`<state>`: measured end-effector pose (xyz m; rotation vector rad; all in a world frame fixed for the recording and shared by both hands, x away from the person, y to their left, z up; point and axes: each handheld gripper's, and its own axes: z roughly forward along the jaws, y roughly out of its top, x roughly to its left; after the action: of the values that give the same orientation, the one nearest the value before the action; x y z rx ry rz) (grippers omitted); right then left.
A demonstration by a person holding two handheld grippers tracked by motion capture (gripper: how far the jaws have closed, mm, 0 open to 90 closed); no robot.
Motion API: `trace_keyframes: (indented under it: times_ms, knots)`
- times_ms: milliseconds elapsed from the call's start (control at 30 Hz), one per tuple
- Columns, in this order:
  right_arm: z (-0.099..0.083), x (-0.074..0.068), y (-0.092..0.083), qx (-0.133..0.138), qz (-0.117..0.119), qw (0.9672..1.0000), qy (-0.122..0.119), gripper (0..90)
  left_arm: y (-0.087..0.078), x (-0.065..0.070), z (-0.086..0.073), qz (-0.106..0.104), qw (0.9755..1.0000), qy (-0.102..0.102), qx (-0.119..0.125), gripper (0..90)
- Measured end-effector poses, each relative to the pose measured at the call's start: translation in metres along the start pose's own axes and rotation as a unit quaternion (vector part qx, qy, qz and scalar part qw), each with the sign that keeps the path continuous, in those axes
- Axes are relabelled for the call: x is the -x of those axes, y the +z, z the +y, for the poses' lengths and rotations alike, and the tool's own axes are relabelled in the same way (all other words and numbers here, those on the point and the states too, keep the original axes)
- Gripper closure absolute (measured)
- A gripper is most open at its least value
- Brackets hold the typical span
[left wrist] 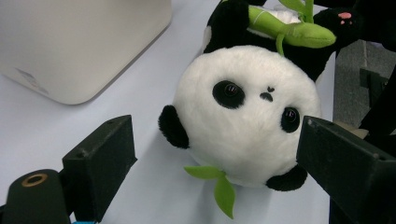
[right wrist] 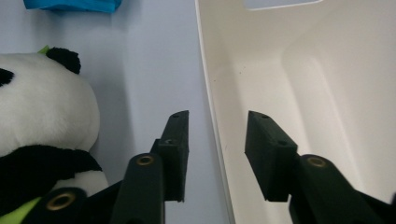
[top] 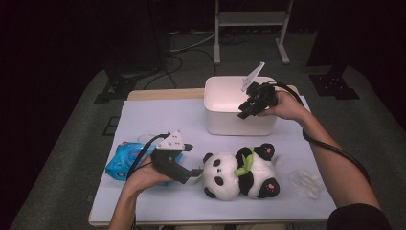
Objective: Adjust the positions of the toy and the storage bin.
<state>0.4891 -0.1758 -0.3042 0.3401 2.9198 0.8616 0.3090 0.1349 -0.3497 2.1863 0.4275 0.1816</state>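
A black-and-white panda plush holding a green bamboo sprig lies on the white sheet near the table's front. My left gripper stands open just left of its head; in the left gripper view the round head sits between and a little beyond the wide jaws of the left gripper, untouched. My right gripper hangs over the near wall of the white bin. In the right gripper view, the right gripper straddles the bin's rim, one jaw outside and one inside, with gaps on both sides.
A blue packet lies under my left hand at the sheet's left. A crumpled clear plastic bag lies at the right front. The bin's inside holds nothing that I can see. Beyond the table are stand legs and cables on the floor.
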Motion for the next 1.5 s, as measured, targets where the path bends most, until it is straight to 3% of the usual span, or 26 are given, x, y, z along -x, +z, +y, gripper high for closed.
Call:
trace_keyframes:
  times_ms: [467,867,1167,1500]
  knots:
    - [0.005,0.001,0.011,-0.023,0.015,0.9996,0.000,83.5,0.001,0.001,-0.001,-0.002,1.0000,0.002,-0.004,10.7]
    - [0.004,0.001,0.012,-0.016,0.026,0.9995,-0.002,84.7,0.000,0.000,-0.001,-0.004,1.0000,-0.003,0.003,10.6]
    - [0.004,-0.011,0.012,-0.016,0.030,0.9993,-0.018,85.7,0.002,0.001,0.000,-0.008,1.0000,-0.002,-0.001,10.6]
    - [0.000,-0.025,0.010,-0.011,0.038,0.9991,-0.013,85.4,0.005,-0.001,-0.001,-0.016,0.9998,-0.008,0.006,10.6]
